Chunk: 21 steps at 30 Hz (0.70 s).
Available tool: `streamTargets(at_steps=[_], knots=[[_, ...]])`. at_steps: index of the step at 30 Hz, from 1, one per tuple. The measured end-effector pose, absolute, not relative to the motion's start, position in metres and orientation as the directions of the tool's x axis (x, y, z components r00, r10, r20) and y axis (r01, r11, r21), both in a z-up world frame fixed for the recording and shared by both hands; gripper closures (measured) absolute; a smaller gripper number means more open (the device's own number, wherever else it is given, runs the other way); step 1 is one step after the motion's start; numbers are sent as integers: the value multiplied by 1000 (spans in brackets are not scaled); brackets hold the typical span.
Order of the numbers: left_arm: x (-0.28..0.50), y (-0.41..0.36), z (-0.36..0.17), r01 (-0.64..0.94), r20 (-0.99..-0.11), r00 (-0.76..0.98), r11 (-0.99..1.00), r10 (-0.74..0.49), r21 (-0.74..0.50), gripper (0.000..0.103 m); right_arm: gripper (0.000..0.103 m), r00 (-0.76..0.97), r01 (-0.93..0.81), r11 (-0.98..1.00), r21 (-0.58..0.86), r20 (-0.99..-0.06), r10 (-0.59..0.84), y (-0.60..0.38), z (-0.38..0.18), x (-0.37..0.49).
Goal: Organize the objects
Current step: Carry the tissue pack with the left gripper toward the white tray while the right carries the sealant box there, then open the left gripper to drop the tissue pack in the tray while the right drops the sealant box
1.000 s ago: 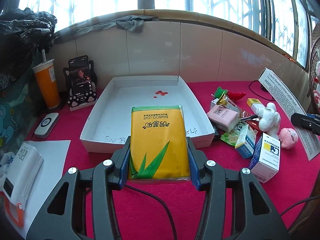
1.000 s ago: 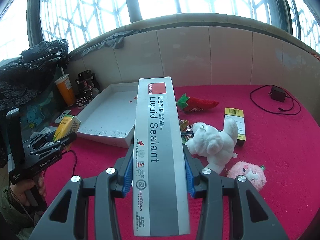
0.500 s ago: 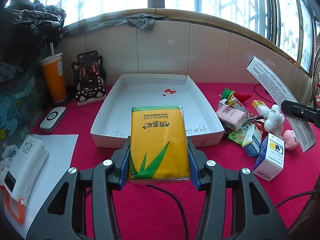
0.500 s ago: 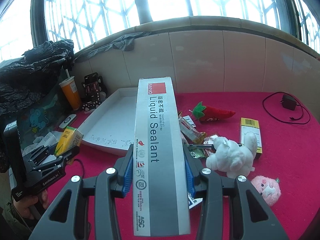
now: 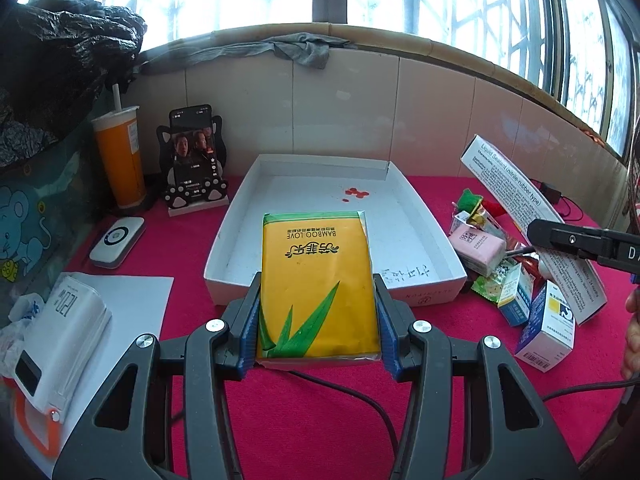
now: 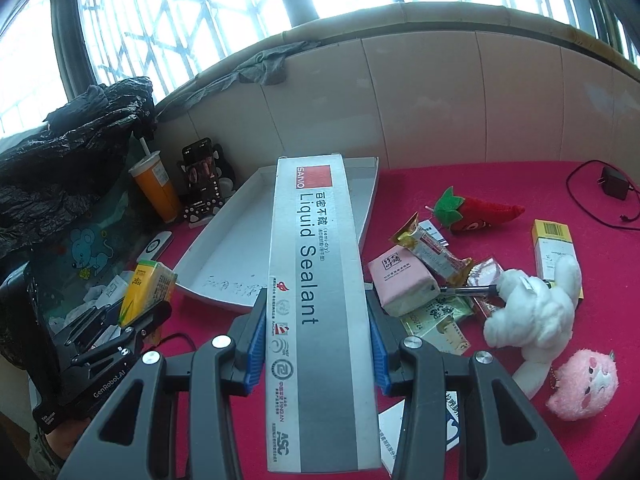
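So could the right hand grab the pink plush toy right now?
Probably not: the right tongs are already clamped on the liquid sealant box, so the pink plush, though unobstructed, can't be gripped until that's set down.

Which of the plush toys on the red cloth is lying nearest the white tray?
The red strawberry plush, with its green leaf top; the white plush and pink plush lie farther away.
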<state>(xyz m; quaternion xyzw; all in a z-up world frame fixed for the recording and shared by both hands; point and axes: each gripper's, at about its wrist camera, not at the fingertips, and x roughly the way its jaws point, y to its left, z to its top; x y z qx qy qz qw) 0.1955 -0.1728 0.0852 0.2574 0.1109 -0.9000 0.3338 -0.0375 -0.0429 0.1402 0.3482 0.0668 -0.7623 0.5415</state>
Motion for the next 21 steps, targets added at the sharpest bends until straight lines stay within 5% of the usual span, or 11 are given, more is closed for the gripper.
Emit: streamTargets(at_steps=[14,21], knots=[[163,-255,108,693,-559,-626,-717,-544,-77,54,60,-111,835,-421,354,-640,-760,-97,132,-52],[119,-276,94,690,-615,-564,-723,-552,16,54,60,-89,821,-439,366,-677,-731,-146,114,-59]])
